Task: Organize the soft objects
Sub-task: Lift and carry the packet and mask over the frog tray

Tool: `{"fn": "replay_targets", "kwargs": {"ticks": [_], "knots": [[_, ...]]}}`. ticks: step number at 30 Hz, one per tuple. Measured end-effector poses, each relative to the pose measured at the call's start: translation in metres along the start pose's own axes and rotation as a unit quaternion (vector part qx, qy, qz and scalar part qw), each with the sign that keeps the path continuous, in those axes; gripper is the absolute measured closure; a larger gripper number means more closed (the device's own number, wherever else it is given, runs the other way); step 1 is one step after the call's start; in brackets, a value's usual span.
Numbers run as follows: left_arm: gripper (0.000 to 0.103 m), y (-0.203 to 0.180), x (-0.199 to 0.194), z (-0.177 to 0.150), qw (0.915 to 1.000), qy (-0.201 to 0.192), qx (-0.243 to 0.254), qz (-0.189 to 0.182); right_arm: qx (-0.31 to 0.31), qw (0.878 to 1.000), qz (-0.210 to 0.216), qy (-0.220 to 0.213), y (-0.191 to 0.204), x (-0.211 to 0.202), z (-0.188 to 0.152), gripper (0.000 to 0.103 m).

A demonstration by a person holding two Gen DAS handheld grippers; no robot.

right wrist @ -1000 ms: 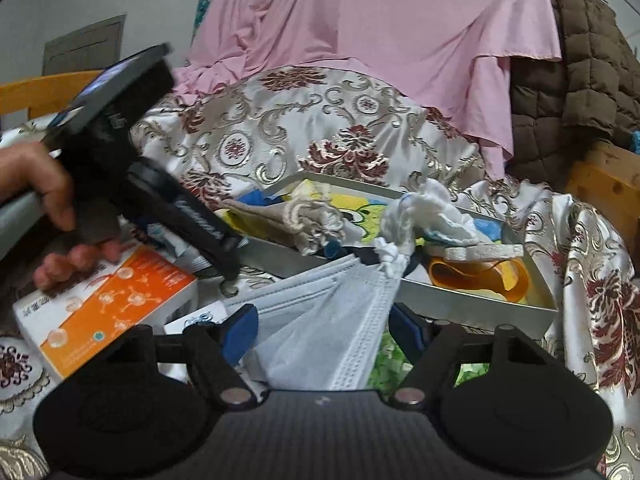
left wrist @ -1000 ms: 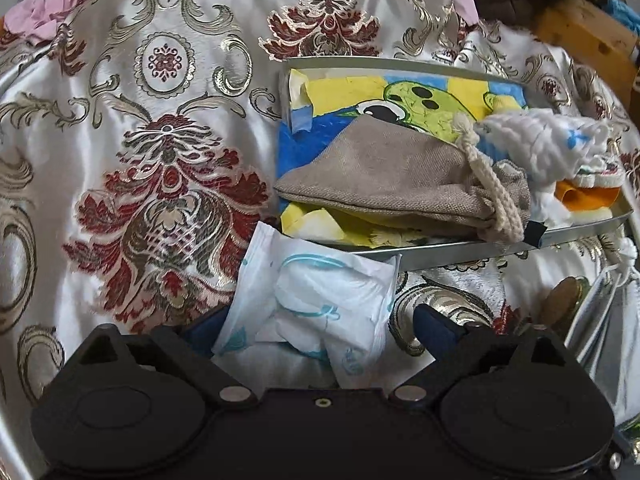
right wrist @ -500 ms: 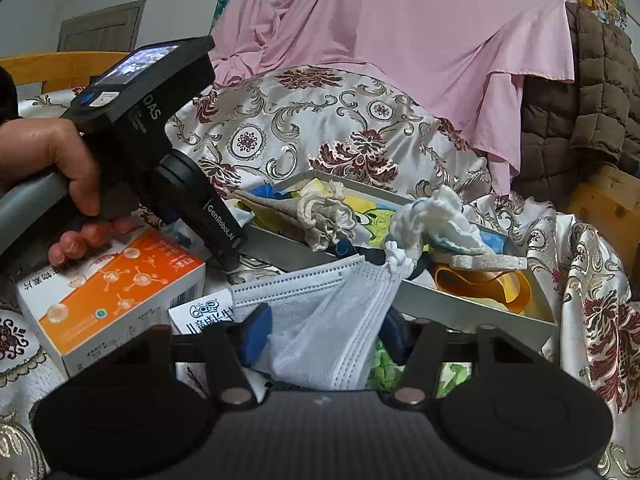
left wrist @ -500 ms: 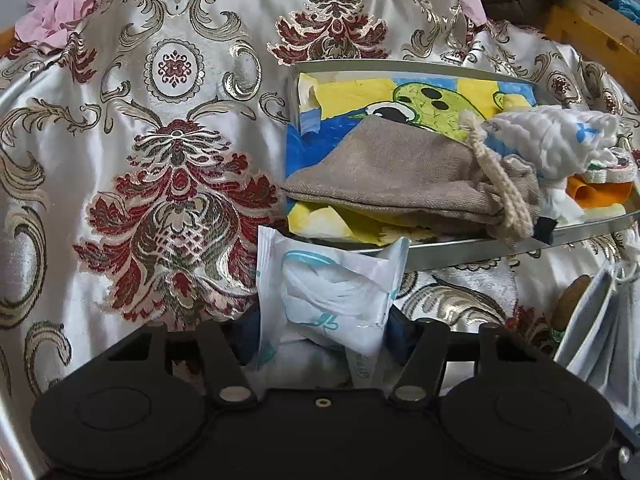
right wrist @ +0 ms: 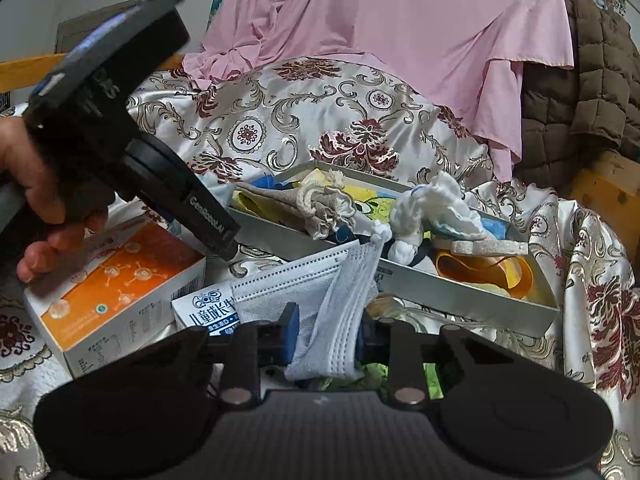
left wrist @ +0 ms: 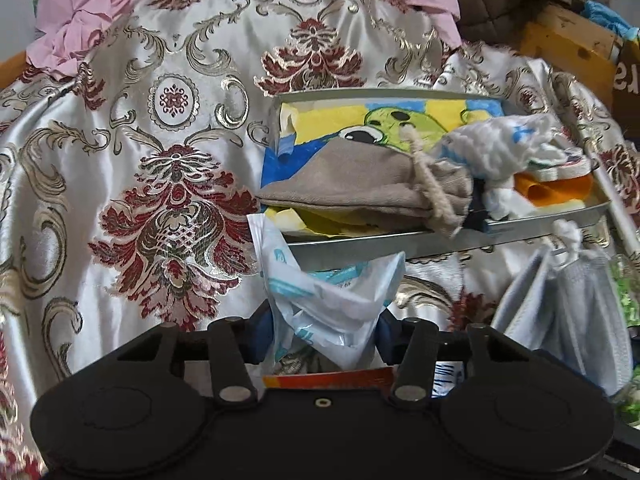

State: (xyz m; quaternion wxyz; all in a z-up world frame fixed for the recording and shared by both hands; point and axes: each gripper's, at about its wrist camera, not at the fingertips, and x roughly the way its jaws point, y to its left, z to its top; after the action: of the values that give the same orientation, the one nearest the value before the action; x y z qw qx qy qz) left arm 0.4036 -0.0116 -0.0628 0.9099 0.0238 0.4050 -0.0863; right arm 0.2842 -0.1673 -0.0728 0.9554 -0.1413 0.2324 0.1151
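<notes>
A white plastic packet with blue print (left wrist: 324, 300) sits crumpled between the blue pads of my left gripper (left wrist: 322, 336), whose jaws are closing and press on it. It hangs in front of a grey tray (left wrist: 400, 246). The tray holds a beige drawstring pouch (left wrist: 360, 184), a white knitted piece (left wrist: 500, 148) and a cartoon cloth. My right gripper (right wrist: 325, 338) has its jaws closing on a white face mask (right wrist: 316, 288), pinched and bunched between the pads just before the tray's near wall (right wrist: 460, 300).
An orange and white box (right wrist: 112, 284) and a small milk carton (right wrist: 208, 308) lie left of the mask, under a person's hand (right wrist: 36, 184). Patterned satin covers the surface. Pink cloth (right wrist: 400, 20), a brown quilted jacket (right wrist: 580, 80) and wooden furniture (right wrist: 608, 196) stand behind.
Both grippers' jaws have closed in, squeezing the packet and the mask. The left gripper has lifted and shifted with the packet; the right has stayed put.
</notes>
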Motion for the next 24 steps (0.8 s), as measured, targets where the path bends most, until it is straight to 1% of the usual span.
{"fn": "replay_targets", "kwargs": {"ticks": [2,4,7,9,13,17,24], "knots": [[0.053,-0.002,-0.006,-0.004,0.9999,-0.01,-0.002,0.001,-0.004,1.0,0.002,0.0,0.001,-0.003,0.0,0.078],[0.053,-0.004,-0.013,-0.006,0.9998,-0.02,-0.006,0.001,-0.008,1.0,0.001,-0.001,0.002,-0.006,0.0,0.085],[0.053,-0.011,-0.025,-0.008,0.9995,-0.031,-0.005,0.003,-0.009,1.0,0.001,-0.003,0.001,-0.009,0.001,0.086],[0.053,-0.016,-0.033,-0.008,0.9995,-0.03,0.0,0.001,-0.005,1.0,0.002,-0.002,-0.001,-0.009,0.001,0.087],[0.053,-0.03,-0.05,-0.008,0.9992,-0.034,0.019,0.005,0.022,1.0,0.009,-0.003,-0.01,-0.013,0.003,0.088],[0.053,-0.041,-0.065,-0.009,0.9992,-0.035,0.02,0.004,0.048,0.999,0.007,-0.014,-0.021,-0.023,0.007,0.088],[0.053,-0.062,-0.098,-0.007,0.9983,-0.049,0.029,0.013,0.092,0.995,0.004,-0.037,-0.043,-0.043,0.013,0.088]]}}
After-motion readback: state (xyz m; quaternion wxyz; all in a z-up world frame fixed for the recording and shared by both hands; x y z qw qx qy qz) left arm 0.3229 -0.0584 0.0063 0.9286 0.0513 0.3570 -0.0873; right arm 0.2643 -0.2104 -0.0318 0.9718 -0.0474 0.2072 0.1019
